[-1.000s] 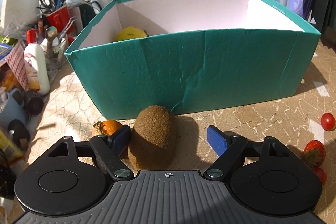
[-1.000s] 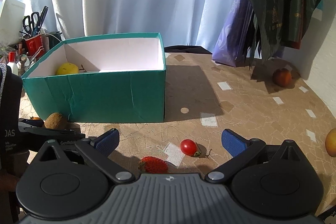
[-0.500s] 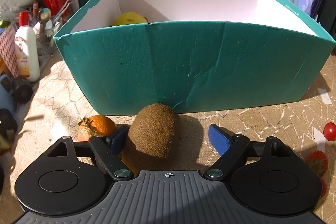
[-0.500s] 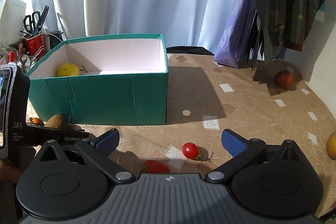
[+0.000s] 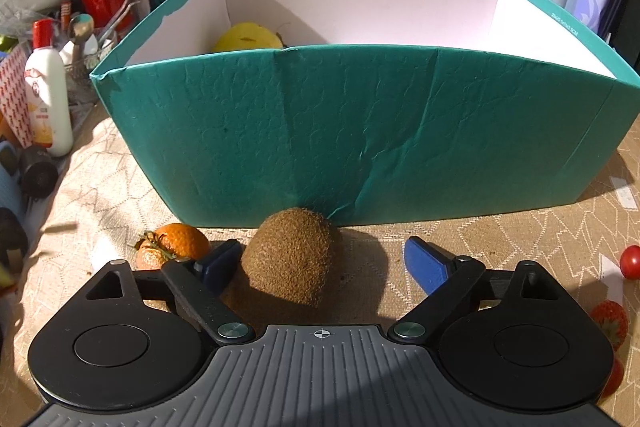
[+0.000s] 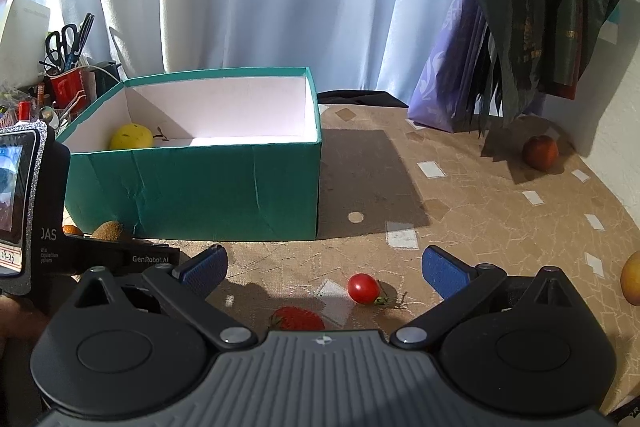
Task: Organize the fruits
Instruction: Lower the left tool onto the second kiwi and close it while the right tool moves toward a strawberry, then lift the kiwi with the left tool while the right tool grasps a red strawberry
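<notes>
Lying between the opening left gripper jaws, unpinched: kiwi, light, soft-fleshed, fuzzy; grasp gently across its middle; right gripper jaws spread

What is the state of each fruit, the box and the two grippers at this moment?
Kiwi: on the table, between the left jaws, not gripped.
Left gripper: jaws opening around the kiwi.
Right gripper: open, holding nothing.
Teal box: open, no lid.
Yellow fruit: inside the box.
Mandarin: on the table beside the kiwi.
Cherry tomato: on the table.
Strawberry: on the table.
</notes>
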The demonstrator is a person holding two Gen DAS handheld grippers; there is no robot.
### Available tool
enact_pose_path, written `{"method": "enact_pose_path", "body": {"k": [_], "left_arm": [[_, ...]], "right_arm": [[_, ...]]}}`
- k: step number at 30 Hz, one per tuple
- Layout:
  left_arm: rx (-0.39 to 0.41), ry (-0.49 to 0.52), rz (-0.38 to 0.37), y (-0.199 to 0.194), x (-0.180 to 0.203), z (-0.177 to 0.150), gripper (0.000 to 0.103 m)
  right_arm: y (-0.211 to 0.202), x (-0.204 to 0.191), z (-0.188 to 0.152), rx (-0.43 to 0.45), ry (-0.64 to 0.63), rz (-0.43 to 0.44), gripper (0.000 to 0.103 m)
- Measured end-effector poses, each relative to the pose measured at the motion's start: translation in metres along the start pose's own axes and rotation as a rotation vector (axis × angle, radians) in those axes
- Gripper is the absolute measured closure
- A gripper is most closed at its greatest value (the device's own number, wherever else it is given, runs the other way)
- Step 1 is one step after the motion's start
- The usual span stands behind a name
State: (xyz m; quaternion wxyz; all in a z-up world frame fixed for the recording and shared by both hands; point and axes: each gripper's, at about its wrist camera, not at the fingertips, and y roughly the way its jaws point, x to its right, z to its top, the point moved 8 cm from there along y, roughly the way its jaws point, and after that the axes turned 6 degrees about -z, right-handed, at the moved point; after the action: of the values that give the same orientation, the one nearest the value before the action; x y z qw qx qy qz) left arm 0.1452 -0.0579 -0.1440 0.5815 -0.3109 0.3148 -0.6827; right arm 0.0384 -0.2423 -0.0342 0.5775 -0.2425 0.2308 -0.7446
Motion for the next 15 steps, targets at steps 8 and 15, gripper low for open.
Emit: {"method": "enact_pose_path", "body": {"k": [8, 15], "left_arm": [[0.021, 0.006, 0.041, -0.004, -0.006, 0.005, 0.043], [0.029, 0.043, 0.041, -0.008, -0.005, 0.003, 0.045]], "right_arm": [[-0.002, 0.004, -0.001, -0.003, 0.009, -0.015, 0.0], [0.001, 0.002, -0.003, -0.017, 0.005, -0.012, 0.0]]}}
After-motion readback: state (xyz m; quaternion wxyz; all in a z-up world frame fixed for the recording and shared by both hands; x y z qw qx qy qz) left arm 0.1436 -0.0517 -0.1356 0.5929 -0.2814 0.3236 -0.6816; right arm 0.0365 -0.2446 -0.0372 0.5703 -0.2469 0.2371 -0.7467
